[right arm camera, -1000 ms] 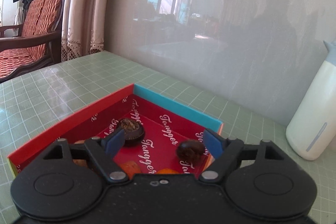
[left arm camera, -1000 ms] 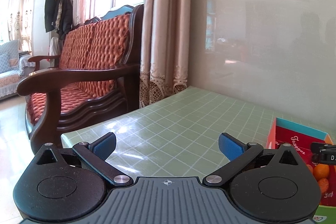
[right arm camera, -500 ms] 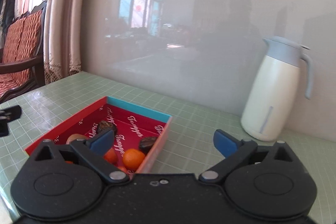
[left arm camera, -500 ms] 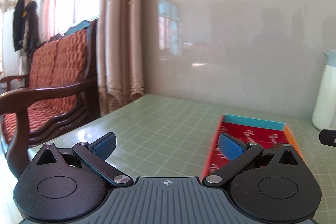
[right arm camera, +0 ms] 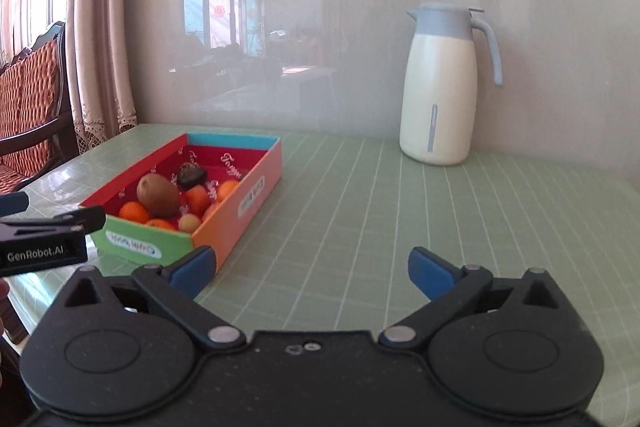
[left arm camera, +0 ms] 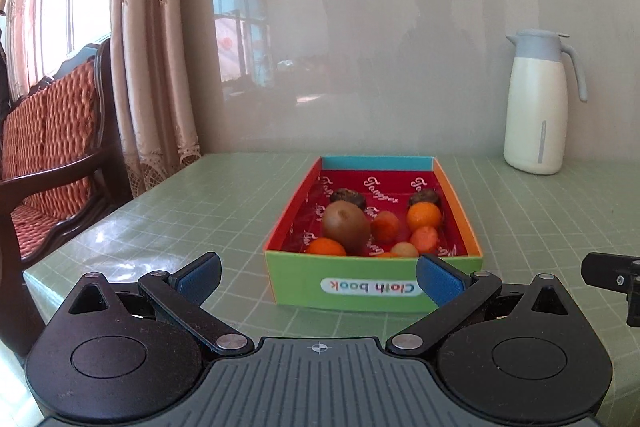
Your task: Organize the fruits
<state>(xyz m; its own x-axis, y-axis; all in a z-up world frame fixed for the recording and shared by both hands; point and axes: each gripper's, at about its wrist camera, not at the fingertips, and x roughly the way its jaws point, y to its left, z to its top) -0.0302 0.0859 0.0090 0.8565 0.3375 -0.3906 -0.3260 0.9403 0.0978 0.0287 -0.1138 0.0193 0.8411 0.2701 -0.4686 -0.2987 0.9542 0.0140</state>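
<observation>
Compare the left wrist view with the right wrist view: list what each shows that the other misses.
Left wrist only: the box's green end wall head-on, with its whole label, and both dark fruits at the far end.
Right wrist only: the box's orange side wall and the left gripper's body from the side.
Both: the kiwi, oranges, white jug, green table, and each camera's own open gripper, left and right.

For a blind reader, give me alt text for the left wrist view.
A box of fruit, a kiwi among oranges, sits on a green table ahead of the open, empty left tongs. A white jug stands far right.
</observation>
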